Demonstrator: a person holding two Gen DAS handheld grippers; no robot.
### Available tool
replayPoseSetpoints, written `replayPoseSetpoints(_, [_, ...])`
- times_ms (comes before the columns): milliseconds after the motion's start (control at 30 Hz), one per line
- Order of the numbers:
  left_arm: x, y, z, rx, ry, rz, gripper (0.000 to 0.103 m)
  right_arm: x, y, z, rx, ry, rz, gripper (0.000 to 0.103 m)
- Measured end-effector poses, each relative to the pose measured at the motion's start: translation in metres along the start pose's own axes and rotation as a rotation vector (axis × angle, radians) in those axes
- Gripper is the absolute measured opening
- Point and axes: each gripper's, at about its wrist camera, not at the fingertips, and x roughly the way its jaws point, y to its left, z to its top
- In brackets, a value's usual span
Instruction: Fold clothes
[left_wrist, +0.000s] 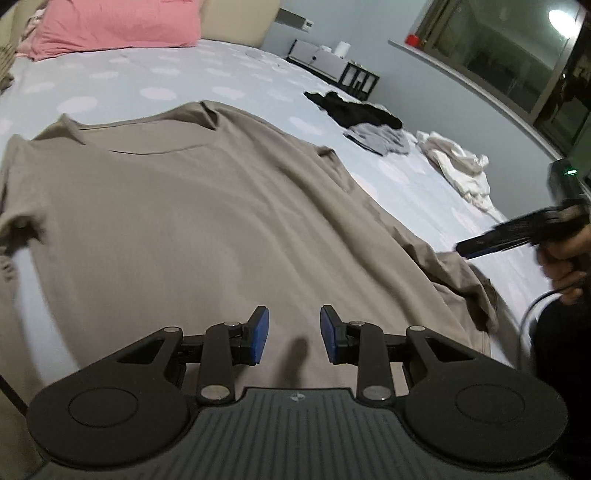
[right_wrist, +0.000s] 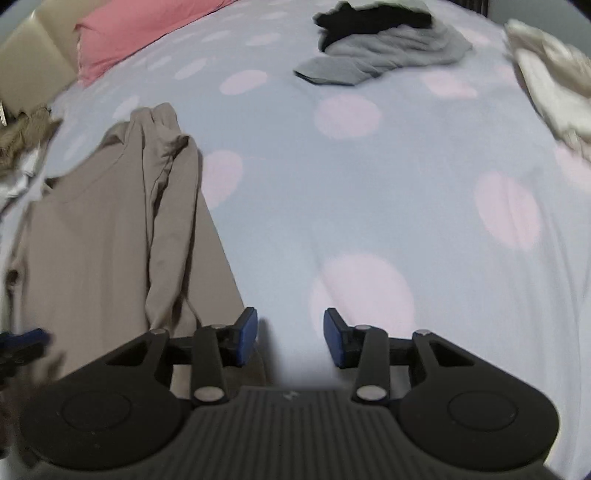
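A beige T-shirt (left_wrist: 184, 221) lies spread on the bed, collar toward the pillows. Its right side is bunched near the hem (left_wrist: 461, 291). My left gripper (left_wrist: 294, 334) hovers over the shirt's lower part, open, with nothing between its blue pads. In the right wrist view the shirt (right_wrist: 92, 240) sits at the left, one side folded inward into a ridge (right_wrist: 166, 184). My right gripper (right_wrist: 290, 338) is open over the dotted sheet, just right of the shirt's edge, and holds nothing. In the left wrist view the right gripper (left_wrist: 467, 249) shows blurred, held by a hand (left_wrist: 561, 262).
The bed sheet (left_wrist: 147, 81) is pale blue with pink dots. A black garment (left_wrist: 354, 109), a grey one (left_wrist: 384, 140) and a white one (left_wrist: 461, 166) lie toward the bed's right side. A pink pillow (left_wrist: 110, 26) rests at the headboard. A low shelf (left_wrist: 332, 62) stands beyond.
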Motion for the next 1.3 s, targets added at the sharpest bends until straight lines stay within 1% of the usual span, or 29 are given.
replayPoseSetpoints(67, [0.003,-0.008,0.002,0.004,0.009,0.012,0.027,-0.018,0.005,-0.009,-0.124,0.018,0.025,0.043])
replayPoseSetpoints(133, [0.005,-0.015,0.002,-0.001,0.006,0.009,0.027,-0.038,0.023,-0.02,-0.305,0.023,0.045,0.044])
replayPoseSetpoints(200, [0.009,-0.018,0.002,-0.011,0.008,0.0,0.027,-0.048,0.045,-0.035,-0.512,0.038,0.064,0.046])
replayPoseSetpoints(267, [0.013,-0.021,0.001,-0.017,0.011,-0.007,0.027,-0.044,0.064,-0.052,-0.654,0.078,0.081,0.048])
replayPoseSetpoints(300, [0.015,-0.023,0.001,-0.008,0.012,-0.009,0.027,-0.037,0.071,-0.061,-0.715,0.099,0.076,0.048])
replayPoseSetpoints(333, [0.017,-0.025,0.002,0.003,0.012,-0.008,0.027,-0.028,0.075,-0.068,-0.763,0.111,0.053,0.041])
replayPoseSetpoints(367, [0.017,-0.027,0.002,0.018,0.011,-0.004,0.027,-0.022,0.071,-0.067,-0.759,0.137,0.044,0.004])
replayPoseSetpoints(400, [0.017,-0.028,0.003,0.031,0.009,0.0,0.027,-0.016,0.066,-0.067,-0.751,0.164,0.036,0.005])
replayPoseSetpoints(433, [0.016,-0.028,0.004,0.038,0.009,0.003,0.027,-0.021,0.059,-0.059,-0.727,0.148,0.027,0.001])
replayPoseSetpoints(500, [0.014,-0.027,0.005,0.038,0.005,0.005,0.027,-0.034,0.045,-0.044,-0.676,0.109,0.009,0.001])
replayPoseSetpoints(567, [0.011,-0.025,0.007,0.035,-0.005,0.008,0.027,-0.051,0.034,-0.021,-0.716,0.049,-0.077,0.001])
replayPoseSetpoints(667, [0.006,-0.022,0.009,0.034,-0.024,0.019,0.027,-0.076,0.019,0.025,-0.806,-0.077,-0.236,0.001])
replayPoseSetpoints(800, [0.002,-0.018,0.009,0.015,-0.038,0.028,0.027,-0.11,0.02,0.074,-0.944,-0.294,-0.425,0.001])
replayPoseSetpoints(833, [0.002,-0.018,0.009,0.009,-0.039,0.029,0.027,-0.116,0.023,0.082,-0.974,-0.35,-0.458,0.001])
replayPoseSetpoints(933, [0.0,-0.019,0.008,0.011,-0.04,0.023,0.027,-0.129,0.039,0.096,-1.087,-0.59,-0.601,0.001])
replayPoseSetpoints(1000, [0.0,-0.02,0.007,0.019,-0.037,0.024,0.027,-0.128,0.045,0.095,-1.182,-0.775,-0.719,0.001])
replayPoseSetpoints(1067, [-0.001,-0.018,0.006,0.02,-0.034,0.028,0.027,-0.119,0.042,0.09,-1.263,-0.866,-0.803,0.001])
replayPoseSetpoints(1100, [-0.001,-0.017,0.006,0.016,-0.034,0.03,0.027,-0.11,0.036,0.086,-1.299,-0.854,-0.829,0.001])
replayPoseSetpoints(1133, [-0.002,-0.015,0.005,0.011,-0.036,0.029,0.027,-0.096,0.028,0.082,-1.334,-0.795,-0.847,0.001])
replayPoseSetpoints(1233, [-0.006,-0.01,0.003,0.001,-0.04,0.031,0.027,-0.046,-0.014,0.082,-1.356,-0.483,-0.809,0.001])
replayPoseSetpoints(1300, [-0.009,-0.006,0.003,0.004,-0.036,0.043,0.027,-0.021,-0.039,0.081,-1.296,-0.324,-0.741,0.001])
